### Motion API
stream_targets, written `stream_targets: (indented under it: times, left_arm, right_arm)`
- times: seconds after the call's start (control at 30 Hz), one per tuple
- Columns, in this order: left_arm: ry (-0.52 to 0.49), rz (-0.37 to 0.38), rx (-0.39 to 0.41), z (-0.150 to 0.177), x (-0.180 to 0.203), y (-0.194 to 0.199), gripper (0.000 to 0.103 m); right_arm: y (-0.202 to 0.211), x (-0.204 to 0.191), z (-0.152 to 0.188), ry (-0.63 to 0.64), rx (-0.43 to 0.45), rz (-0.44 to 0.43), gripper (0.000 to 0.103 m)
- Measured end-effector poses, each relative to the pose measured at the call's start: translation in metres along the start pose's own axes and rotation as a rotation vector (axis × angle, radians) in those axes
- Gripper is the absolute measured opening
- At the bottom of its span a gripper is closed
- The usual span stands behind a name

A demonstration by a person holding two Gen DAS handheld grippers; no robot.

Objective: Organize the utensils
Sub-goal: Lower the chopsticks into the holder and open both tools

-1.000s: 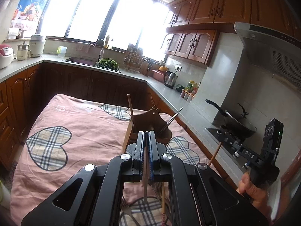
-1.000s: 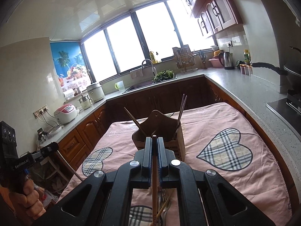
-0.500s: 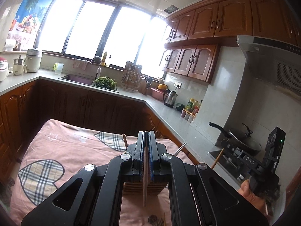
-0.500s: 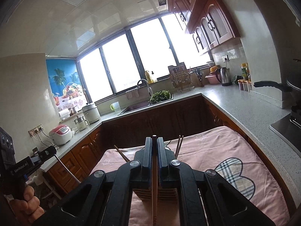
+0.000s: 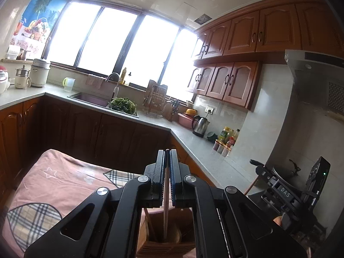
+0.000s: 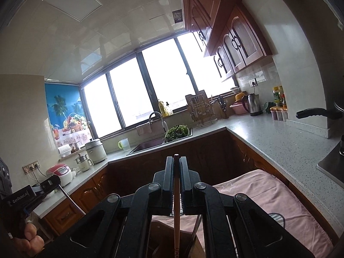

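Observation:
My left gripper (image 5: 167,151) is shut on a thin chopstick (image 5: 165,210) that hangs down into a wooden utensil holder (image 5: 165,243) right below the fingers. Another stick (image 5: 150,223) stands in that holder. My right gripper (image 6: 176,158) is shut on a reddish-brown chopstick (image 6: 176,210) that points down at the same holder (image 6: 163,234), seen under its fingers. Each gripper shows in the other's view: the right one at the lower right (image 5: 286,193), the left one at the lower left (image 6: 32,193), each with its stick.
The holder stands on a table with a pink cloth with plaid hearts (image 5: 49,185). Kitchen counters (image 6: 279,137) run around it, with a sink (image 5: 90,99), a kettle (image 5: 200,124), bottles (image 5: 228,137) and a wok (image 6: 318,112) on the stove.
Both grippers rose and tilted up above the holder. The holder slid from mid-view to under the fingers. Both chopsticks stay clamped and now hang into it.

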State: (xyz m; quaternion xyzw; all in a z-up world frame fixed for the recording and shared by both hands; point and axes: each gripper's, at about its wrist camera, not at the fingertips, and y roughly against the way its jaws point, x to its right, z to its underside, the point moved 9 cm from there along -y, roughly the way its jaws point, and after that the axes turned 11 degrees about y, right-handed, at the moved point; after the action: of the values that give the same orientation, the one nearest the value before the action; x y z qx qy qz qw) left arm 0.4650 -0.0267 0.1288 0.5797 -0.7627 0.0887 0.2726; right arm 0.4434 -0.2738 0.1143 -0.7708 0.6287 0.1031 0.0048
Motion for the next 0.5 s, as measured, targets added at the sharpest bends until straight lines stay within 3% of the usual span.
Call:
stream_targets:
  times: [0.5]
  left_arm:
    - [0.067,-0.088,-0.073,0.067,-0.053,-0.055,0.003]
  right_arm:
    - [-0.028,0.011,0.073,0.001,0.006,0.053,0.005]
